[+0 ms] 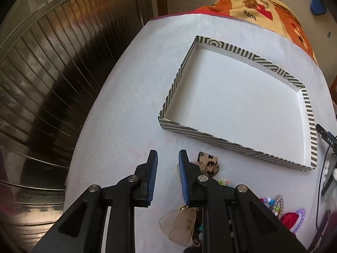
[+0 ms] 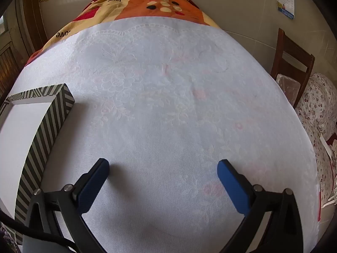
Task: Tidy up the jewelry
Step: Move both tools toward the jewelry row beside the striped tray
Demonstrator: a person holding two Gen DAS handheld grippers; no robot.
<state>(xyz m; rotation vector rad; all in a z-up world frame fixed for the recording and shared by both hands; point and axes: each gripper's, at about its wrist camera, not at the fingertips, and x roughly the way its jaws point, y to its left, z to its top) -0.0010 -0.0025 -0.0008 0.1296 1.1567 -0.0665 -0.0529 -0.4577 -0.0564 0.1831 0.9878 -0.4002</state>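
Striped tray (image 1: 309, 113) on white cloth (image 1: 126, 105), left gripper (image 1: 168, 158) jaws apart

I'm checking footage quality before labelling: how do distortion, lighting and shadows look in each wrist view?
Left wrist view: strong fisheye bend curves the striped tray rim; dark vignette in the corners; the shutter door on the left is dim against the bright tablecloth. Right wrist view: the table bulges like a dome; soft shadows under the right gripper; even light, faint cloth pattern.

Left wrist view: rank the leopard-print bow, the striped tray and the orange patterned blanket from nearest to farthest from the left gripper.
1. leopard-print bow, just right of the left gripper fingertips.
2. striped tray, ahead and to the right.
3. orange patterned blanket, at the table's far end.
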